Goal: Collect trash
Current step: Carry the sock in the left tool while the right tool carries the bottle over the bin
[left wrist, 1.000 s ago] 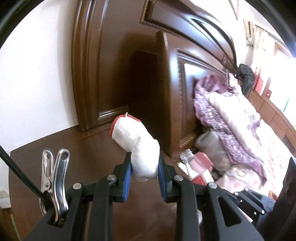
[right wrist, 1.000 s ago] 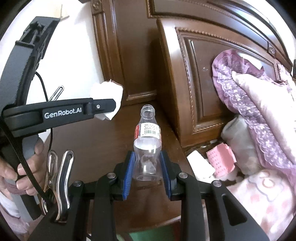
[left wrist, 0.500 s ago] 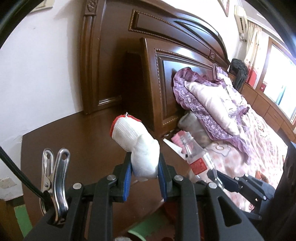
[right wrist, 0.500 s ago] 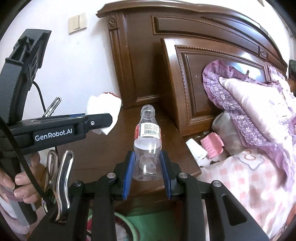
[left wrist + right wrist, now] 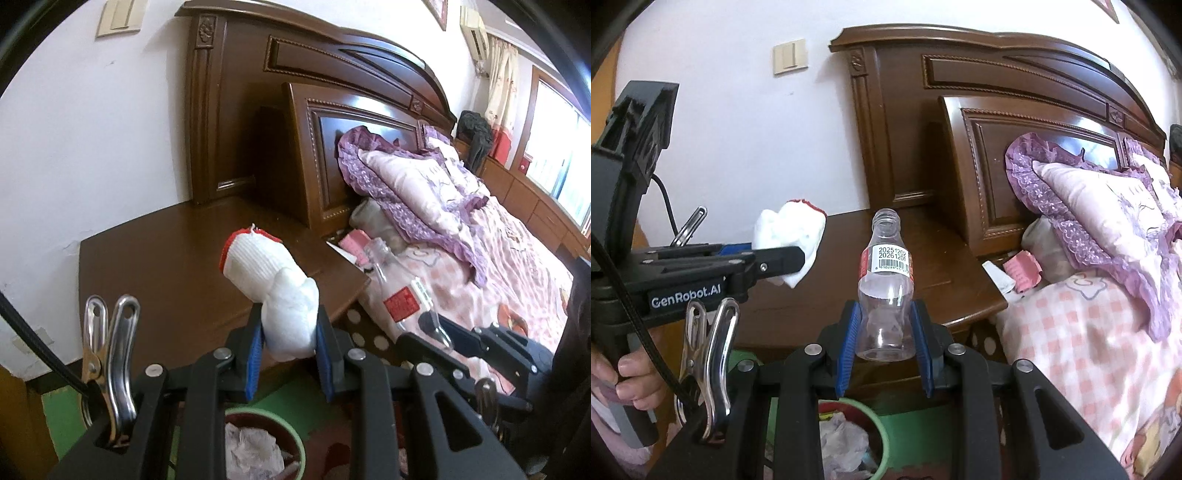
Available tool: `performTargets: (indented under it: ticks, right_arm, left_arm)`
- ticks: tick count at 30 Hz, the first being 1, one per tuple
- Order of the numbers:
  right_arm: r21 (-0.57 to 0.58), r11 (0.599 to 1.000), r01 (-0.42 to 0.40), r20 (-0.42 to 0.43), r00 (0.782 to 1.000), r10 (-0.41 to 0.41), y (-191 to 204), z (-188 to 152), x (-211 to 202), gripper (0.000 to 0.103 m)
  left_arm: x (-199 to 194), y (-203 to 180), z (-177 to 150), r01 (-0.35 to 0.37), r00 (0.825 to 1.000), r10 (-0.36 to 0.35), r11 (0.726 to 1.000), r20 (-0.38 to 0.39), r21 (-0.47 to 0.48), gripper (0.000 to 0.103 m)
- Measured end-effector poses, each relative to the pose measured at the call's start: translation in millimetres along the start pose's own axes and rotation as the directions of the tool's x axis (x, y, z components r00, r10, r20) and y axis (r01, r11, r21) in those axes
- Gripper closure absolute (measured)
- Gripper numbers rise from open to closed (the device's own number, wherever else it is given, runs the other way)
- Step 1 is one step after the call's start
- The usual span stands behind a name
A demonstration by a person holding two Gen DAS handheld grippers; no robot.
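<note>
My left gripper [image 5: 290, 341] is shut on a white knitted glove with a red cuff [image 5: 271, 284], held in the air over the front edge of a brown nightstand [image 5: 166, 273]. The same glove [image 5: 788, 236] shows at the left of the right wrist view, pinched in the left gripper's fingers [image 5: 772, 260]. My right gripper [image 5: 886, 334] is shut on an empty clear plastic bottle [image 5: 886, 284], upright and uncapped, with a red label. In the left wrist view that bottle [image 5: 399, 291] lies to the right. A green-rimmed trash bin [image 5: 849, 439] with crumpled plastic inside sits below both grippers.
A carved dark wooden headboard [image 5: 1015, 122] rises behind the nightstand. A bed with pink checked bedding and a purple frilled pillow [image 5: 1100, 206] fills the right side. Pink and white scraps [image 5: 1015, 271] lie between nightstand and bed. A hand [image 5: 624, 376] holds the left gripper's handle.
Both grippers have pulled back and up from the nightstand with the glove and bottle still held. The nightstand's front edge and the green trash bin below have come into view.
</note>
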State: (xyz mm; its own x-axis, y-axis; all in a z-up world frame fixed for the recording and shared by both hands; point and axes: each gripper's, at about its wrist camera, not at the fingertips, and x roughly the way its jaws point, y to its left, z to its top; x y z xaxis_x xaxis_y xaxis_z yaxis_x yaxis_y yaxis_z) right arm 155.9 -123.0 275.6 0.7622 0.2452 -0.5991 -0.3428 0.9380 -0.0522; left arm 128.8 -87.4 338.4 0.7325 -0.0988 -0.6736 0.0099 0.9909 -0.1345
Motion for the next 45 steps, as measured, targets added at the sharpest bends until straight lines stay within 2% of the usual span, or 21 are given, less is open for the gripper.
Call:
performTargets:
  ticks: [10, 15, 22, 33, 45]
  right_arm:
    - [0.033, 0.998, -0.052, 0.023, 0.998, 0.051, 21, -37, -38, 0.074]
    - [0.058, 0.993, -0.102, 0.009, 0.995, 0.101, 27, -59, -49, 0.074]
    - [0.073, 0.990, -0.119, -0.002, 0.993, 0.119, 37, -83, -59, 0.074]
    - [0.085, 0.986, -0.146, -0.042, 0.988, 0.150, 54, -115, -56, 0.074]
    - [0.091, 0.988, -0.123, -0.125, 0.983, 0.133, 66, -149, -35, 0.074]
  left_arm:
    - [-40, -3, -51, 0.017, 1.000, -0.017, 1.000, -0.006, 0.001, 0.077]
    - [-48, 0, -77, 0.030, 0.999, -0.031, 0.999, -0.022, -0.013, 0.077]
    - [-56, 8, -117, 0.025, 0.998, -0.027, 0.999, -0.062, -0.023, 0.077]
    - [-48, 26, -157, 0.008, 0.993, -0.014, 0.999, -0.114, -0.051, 0.077]
    - [-26, 46, -195, -0.009, 0.985, -0.003, 0.998, -0.173, -0.069, 0.077]
